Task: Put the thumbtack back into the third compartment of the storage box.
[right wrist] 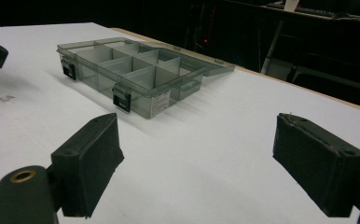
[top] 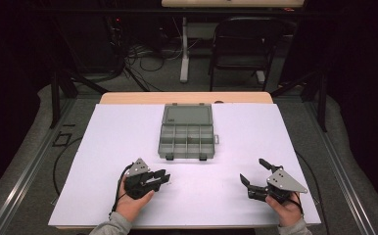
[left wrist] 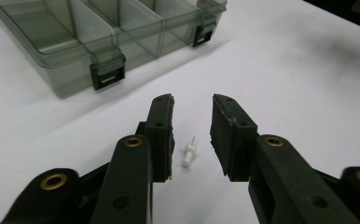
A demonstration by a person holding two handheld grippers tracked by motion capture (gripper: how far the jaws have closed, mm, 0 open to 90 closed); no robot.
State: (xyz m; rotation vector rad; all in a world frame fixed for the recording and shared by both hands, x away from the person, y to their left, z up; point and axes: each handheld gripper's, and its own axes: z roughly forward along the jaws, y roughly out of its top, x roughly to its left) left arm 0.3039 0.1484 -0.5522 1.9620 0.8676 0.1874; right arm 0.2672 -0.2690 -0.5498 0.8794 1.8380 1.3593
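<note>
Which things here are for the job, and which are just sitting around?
For the job:
- small white plastic peg, between the left tongs
- clear grey plastic compartment box, lid open

Just sitting around:
- right tongs, open, idle
- black folding chair
- floor cables

White sheet [top: 236, 147] over a wooden table [top: 128, 98], 1 dark folding chair [top: 243, 44] behind, cables [top: 143, 61] on the floor, perhaps.

My matt black fingers [left wrist: 227, 128] are flanking a glossy white plastic pin [left wrist: 188, 152] near the smoky translucent plastic box [left wrist: 66, 42].
</note>
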